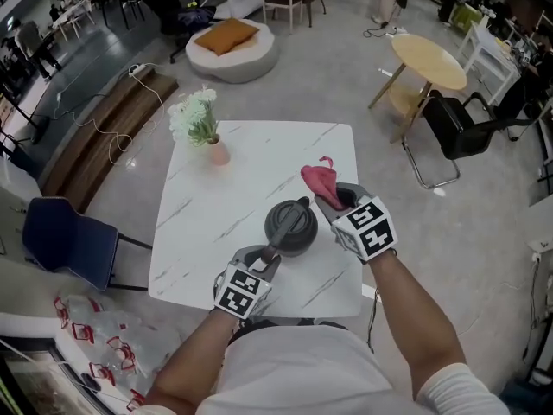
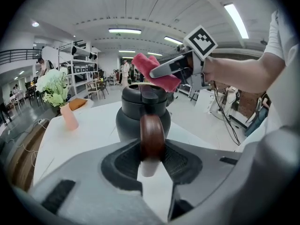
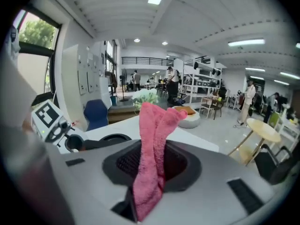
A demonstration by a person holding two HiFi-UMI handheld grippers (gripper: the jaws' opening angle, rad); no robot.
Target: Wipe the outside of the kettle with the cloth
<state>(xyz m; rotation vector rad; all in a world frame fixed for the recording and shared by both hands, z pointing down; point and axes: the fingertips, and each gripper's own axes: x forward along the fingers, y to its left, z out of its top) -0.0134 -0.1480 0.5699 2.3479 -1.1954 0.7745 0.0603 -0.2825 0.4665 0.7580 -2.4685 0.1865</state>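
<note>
A dark grey kettle (image 1: pixel 290 225) stands on the white marble table (image 1: pixel 251 171), near its front edge. Its brown wooden handle (image 2: pixel 151 137) sits between the pads of my left gripper (image 1: pixel 263 262), which is shut on it. In the left gripper view the kettle body (image 2: pixel 140 111) rises just beyond the jaws. My right gripper (image 1: pixel 333 199) is shut on a pink cloth (image 1: pixel 318 180), just right of the kettle and close beside its lid. In the right gripper view the cloth (image 3: pixel 152 158) hangs up out of the jaws, and the kettle's lid (image 3: pixel 110 138) shows at the left.
A pink vase with white flowers (image 1: pixel 203 128) stands at the table's back left. On the floor are a blue chair (image 1: pixel 69 240) to the left, a black chair (image 1: pixel 462 128) and a round wooden table (image 1: pixel 428 63) to the right, and a pouf (image 1: pixel 232 48) behind.
</note>
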